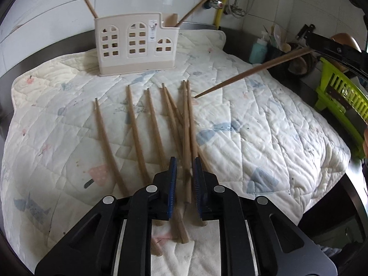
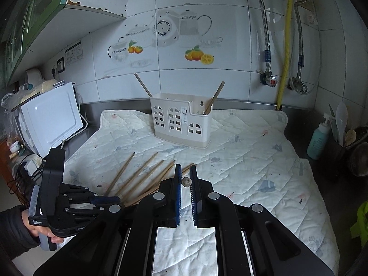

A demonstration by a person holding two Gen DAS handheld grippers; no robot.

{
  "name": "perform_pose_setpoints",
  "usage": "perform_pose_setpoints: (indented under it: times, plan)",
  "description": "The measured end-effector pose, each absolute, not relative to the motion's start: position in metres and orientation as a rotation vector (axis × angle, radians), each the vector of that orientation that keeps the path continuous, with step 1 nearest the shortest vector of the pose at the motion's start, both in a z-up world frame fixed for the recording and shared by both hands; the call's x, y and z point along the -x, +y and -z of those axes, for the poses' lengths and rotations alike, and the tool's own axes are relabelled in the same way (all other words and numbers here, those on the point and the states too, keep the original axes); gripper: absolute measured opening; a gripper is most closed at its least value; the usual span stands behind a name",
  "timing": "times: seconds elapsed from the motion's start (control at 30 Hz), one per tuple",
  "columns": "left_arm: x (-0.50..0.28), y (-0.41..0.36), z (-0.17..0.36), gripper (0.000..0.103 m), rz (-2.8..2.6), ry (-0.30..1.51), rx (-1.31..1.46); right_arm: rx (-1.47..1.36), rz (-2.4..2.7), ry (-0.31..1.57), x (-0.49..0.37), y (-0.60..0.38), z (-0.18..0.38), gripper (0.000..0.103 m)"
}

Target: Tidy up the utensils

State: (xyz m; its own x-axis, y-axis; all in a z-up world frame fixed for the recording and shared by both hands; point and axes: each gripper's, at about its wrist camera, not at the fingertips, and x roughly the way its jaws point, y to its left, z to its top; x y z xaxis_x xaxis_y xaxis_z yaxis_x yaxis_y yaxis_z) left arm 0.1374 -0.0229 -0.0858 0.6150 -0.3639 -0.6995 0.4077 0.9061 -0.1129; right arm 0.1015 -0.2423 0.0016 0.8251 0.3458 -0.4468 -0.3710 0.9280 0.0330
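Note:
Several wooden chopsticks (image 1: 135, 133) lie side by side on a quilted cloth (image 1: 264, 126), also seen in the right wrist view (image 2: 138, 174). My left gripper (image 1: 185, 163) is low over them, its jaws slightly apart around one chopstick (image 1: 186, 138). My right gripper (image 2: 185, 170) is shut on a chopstick seen end-on (image 2: 186, 181); in the left wrist view that chopstick (image 1: 250, 71) slants down, its tip near the cloth. A cream utensil holder (image 1: 135, 46) stands at the back with two chopsticks in it (image 2: 214, 97).
A white appliance (image 2: 50, 124) stands at the left. A teal bottle (image 2: 318, 138) and a dark pot of utensils (image 2: 354, 145) stand at the right. A green rack (image 1: 340, 96) sits right of the cloth. Tiled wall with pipes behind.

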Motion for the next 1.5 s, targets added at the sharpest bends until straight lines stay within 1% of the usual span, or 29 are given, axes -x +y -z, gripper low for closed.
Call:
perform_pose_setpoints:
  times: [0.57,0.63,0.77,1.1,1.5]
  plan:
    - [-0.148,-0.035,0.095,0.013,0.438,0.810,-0.126,0.061,-0.380,0.463,-0.102,-0.241,0.000,0.007]
    - [-0.146,-0.039,0.097,0.010,0.439,0.808,-0.143,0.061,-0.380,0.465,-0.103,-0.241,0.001,0.007]
    - [-0.148,-0.038,0.101,0.008,0.426,0.815,-0.123,0.062,-0.380,0.463,-0.102,-0.241,-0.001,0.007]
    - [-0.144,-0.026,0.075,0.006,0.445,0.751,-0.056,0.063,-0.380,0.447,-0.103,-0.245,-0.006,0.007]
    - [-0.149,-0.023,0.077,0.006,0.458,0.768,-0.042,0.080,-0.382,0.438,-0.100,-0.242,-0.010,0.007]
